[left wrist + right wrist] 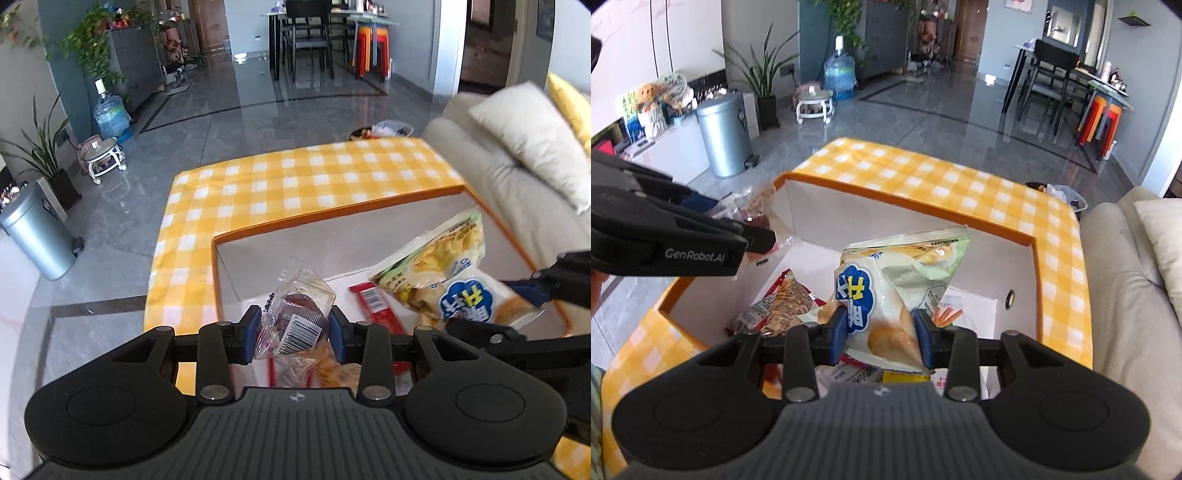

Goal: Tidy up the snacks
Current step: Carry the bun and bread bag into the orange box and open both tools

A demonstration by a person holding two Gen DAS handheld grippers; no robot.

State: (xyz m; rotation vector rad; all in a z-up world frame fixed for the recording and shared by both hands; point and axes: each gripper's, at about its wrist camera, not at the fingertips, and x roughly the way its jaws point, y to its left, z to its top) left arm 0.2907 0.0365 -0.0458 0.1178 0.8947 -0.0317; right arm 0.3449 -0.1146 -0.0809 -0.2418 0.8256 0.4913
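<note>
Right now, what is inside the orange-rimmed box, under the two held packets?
In the box: a red snack pack on the white floor and flat packets below the right tool. The chip bag it holds covers the middle; the left tool holds a clear pastry packet.

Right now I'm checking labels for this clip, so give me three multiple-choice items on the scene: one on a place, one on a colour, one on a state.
1. Where is the red snack packet?
A. inside the orange-rimmed storage box
B. on the sofa
C. on the floor

2. What colours is the checked cloth?
A. blue and white
B. yellow and white
C. red and black

3. What is the left gripper doing?
A. hanging open with nothing in it
B. pressing on the cloth
C. shut on a clear-wrapped brown pastry

Answers:
1 A, it lies on the box's white bottom beside the crisp bag that the right gripper grips.
2 B, yellow and white squares cover it.
3 C, the blue fingers pinch the wrapper from both sides.
</note>
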